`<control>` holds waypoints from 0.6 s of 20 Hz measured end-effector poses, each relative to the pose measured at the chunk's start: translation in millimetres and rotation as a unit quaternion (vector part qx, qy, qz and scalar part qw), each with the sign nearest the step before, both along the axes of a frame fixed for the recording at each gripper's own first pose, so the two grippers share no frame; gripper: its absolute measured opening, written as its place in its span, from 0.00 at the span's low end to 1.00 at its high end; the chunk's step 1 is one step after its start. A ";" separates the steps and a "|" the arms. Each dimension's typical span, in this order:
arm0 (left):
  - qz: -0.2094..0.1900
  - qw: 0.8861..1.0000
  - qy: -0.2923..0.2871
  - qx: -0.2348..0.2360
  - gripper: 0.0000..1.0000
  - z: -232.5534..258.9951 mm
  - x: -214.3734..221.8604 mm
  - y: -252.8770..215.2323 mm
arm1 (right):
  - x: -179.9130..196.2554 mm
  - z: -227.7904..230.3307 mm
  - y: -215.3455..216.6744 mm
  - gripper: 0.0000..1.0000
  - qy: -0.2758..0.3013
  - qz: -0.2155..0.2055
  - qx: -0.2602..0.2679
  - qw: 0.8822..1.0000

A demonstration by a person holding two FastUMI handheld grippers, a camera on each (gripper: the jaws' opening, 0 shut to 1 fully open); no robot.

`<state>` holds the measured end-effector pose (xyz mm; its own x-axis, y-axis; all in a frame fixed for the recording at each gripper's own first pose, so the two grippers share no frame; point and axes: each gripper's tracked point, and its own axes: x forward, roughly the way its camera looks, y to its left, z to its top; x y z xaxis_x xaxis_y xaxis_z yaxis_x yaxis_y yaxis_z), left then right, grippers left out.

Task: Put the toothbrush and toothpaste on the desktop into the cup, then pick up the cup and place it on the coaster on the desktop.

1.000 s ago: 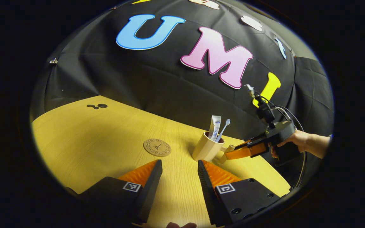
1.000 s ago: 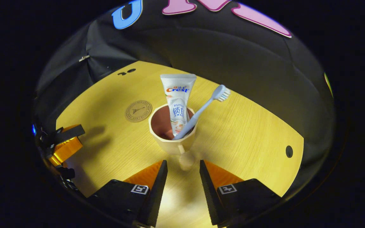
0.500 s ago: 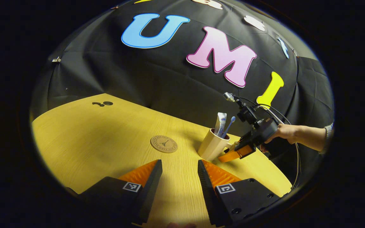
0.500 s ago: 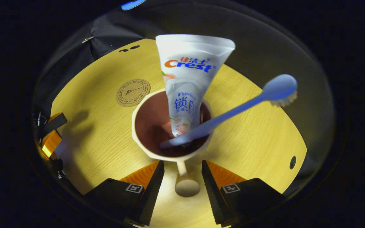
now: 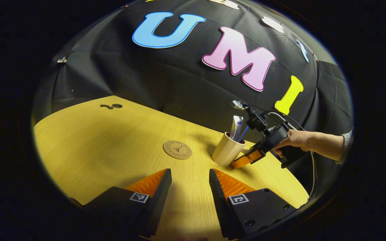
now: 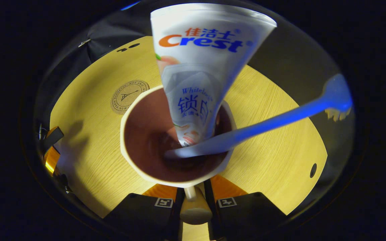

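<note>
Counter (image 5: 106, 140) spreads wide and yellow. In the left gripper view the left gripper (image 5: 189, 180) hangs at six o'clock, fingers spread, grasping nothing. The right gripper (image 6: 193, 201) is clenched on the handle of the cup (image 6: 129, 157), a hand (image 5: 295, 140) behind it at three o'clock. The cup stands on the counter, just right of the coaster (image 5: 177, 149), apart from it. Toothpaste (image 6: 203, 67) stands upright inside; toothbrush (image 6: 280, 117) leans toward two o'clock.
</note>
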<state>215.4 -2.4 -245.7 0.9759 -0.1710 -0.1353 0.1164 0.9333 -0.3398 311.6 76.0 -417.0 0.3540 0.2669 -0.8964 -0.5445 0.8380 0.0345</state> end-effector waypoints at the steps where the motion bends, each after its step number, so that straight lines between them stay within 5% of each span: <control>1: 0.000 1.000 0.000 0.000 0.71 0.3 -0.3 0.9 | 1.2 0.7 -0.9 0.33 -0.004 0.000 -0.005 1.000; 12: 0.008 1.000 0.000 0.003 0.71 6.1 -7.6 24.9 | 11.8 35.1 46.1 0.31 -0.027 -0.010 0.041 0.999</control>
